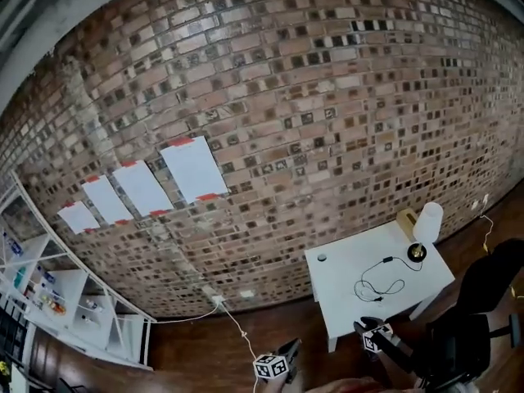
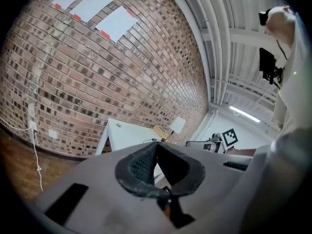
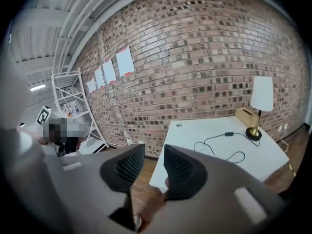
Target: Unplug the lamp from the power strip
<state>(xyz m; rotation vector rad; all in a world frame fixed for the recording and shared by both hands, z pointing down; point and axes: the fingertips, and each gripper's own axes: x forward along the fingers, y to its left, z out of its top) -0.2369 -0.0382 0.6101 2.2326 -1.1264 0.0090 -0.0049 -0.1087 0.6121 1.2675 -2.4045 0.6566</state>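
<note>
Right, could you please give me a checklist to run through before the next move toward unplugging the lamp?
1. Right tool open and empty: ok.
2. Left tool open: not ok, its tips meet.
3. Lamp upright on the table: ok.
4. Cord in plain view, looped on the table: ok.
5. Power strip found: cannot tell, no view shows it.
6. Both tools at the cord: not ok, they are short of the table.
</note>
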